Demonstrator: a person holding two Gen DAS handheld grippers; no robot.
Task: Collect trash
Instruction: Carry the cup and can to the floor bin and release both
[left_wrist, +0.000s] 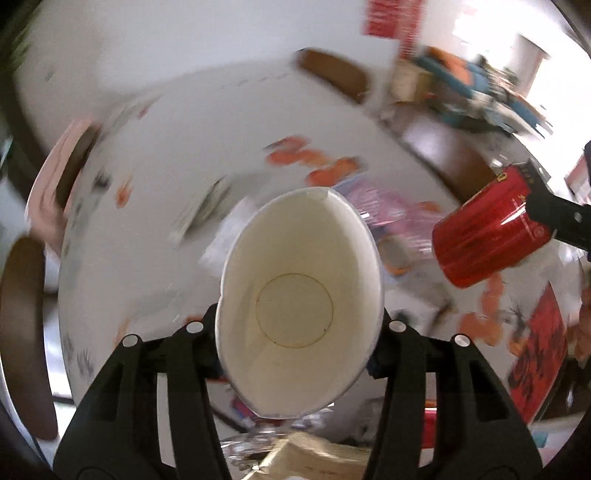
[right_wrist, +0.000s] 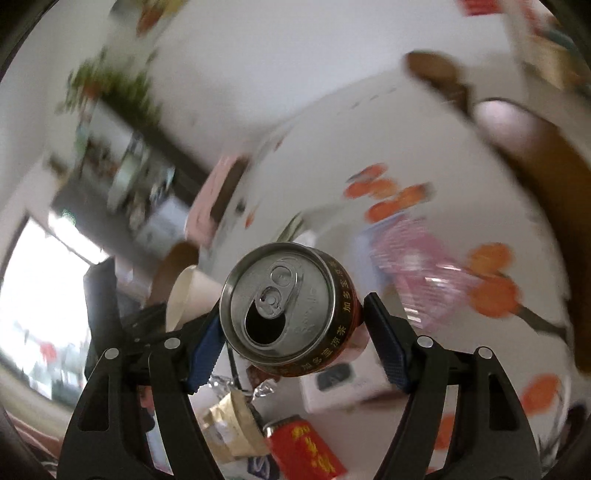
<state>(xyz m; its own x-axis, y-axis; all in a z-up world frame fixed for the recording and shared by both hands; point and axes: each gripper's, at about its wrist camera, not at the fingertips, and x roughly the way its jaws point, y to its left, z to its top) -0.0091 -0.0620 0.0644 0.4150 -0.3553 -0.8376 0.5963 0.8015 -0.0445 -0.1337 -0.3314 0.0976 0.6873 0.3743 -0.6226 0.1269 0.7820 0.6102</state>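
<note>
A white paper cup (left_wrist: 295, 295) is squeezed into an oval between the black fingers of my left gripper (left_wrist: 299, 317), its empty inside facing the camera. It hangs above the table. My right gripper (right_wrist: 295, 314) is shut on a red drink can (right_wrist: 288, 306); blue pads press both its sides, and its opened silver top faces the camera. In the left wrist view the same red can (left_wrist: 487, 229) is raised at the right, with a black finger (left_wrist: 554, 218) on it. In the right wrist view the paper cup (right_wrist: 188, 295) shows at the left beside the can.
Below lies a white tablecloth with orange prints (right_wrist: 491, 291), blurred by motion. On it lie a pink wrapper (right_wrist: 417, 258), a second red can (right_wrist: 306, 450), a crumpled brown paper bag (right_wrist: 236, 424) and a white box (right_wrist: 343, 384). Brown chair backs (left_wrist: 22, 332) ring the table.
</note>
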